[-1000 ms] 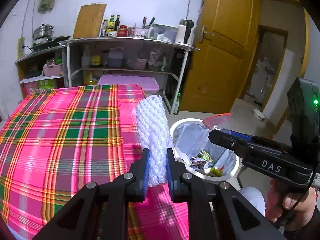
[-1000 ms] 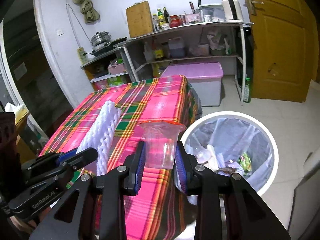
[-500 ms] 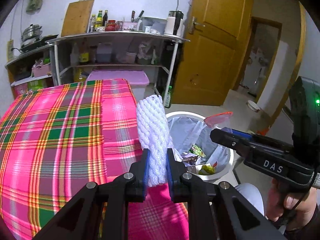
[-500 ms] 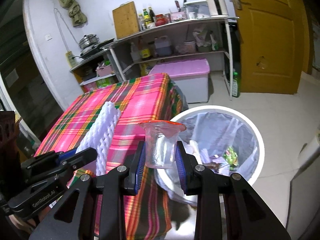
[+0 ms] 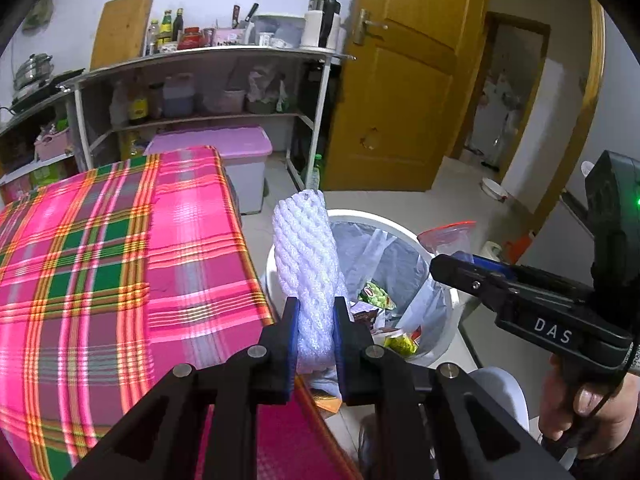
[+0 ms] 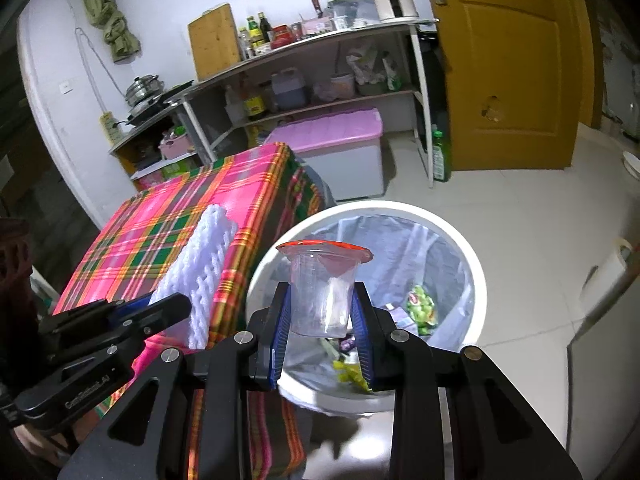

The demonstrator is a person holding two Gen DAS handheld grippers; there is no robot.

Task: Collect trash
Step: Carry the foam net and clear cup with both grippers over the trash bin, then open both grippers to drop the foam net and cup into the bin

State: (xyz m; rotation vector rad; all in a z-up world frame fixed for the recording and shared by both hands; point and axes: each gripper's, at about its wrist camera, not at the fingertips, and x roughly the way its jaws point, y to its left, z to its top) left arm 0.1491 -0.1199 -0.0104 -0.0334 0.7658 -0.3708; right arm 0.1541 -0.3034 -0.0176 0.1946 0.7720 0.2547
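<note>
Your left gripper [image 5: 315, 316] is clamped on a white foam net sleeve [image 5: 306, 252]; its long axis runs straight out along the fingers, free end up and away, over the near rim of the bin.

Your right gripper [image 6: 322, 322] is clamped on a clear plastic cup [image 6: 322, 292] with a red rim, upright, mouth up, directly over the bin opening. "DAS" is printed on the right gripper's side in the left view; the lettering on the left gripper's side in the right view is too small to read surely.

The white trash bin [image 6: 474, 280] stands on the tiled floor just beside the table edge, lined with a grey bag, wrappers [image 6: 420, 304] lying inside.

The pink plaid tablecloth [image 5: 100, 264] covers the table left of the bin.

Farther back: a pink-lidded storage box [image 6: 340, 148], a green bottle [image 6: 440, 156], metal shelving [image 5: 208, 80] with bottles and a cutting board, and a yellow-brown door [image 5: 404, 92]. Shelf labels are unreadable.
</note>
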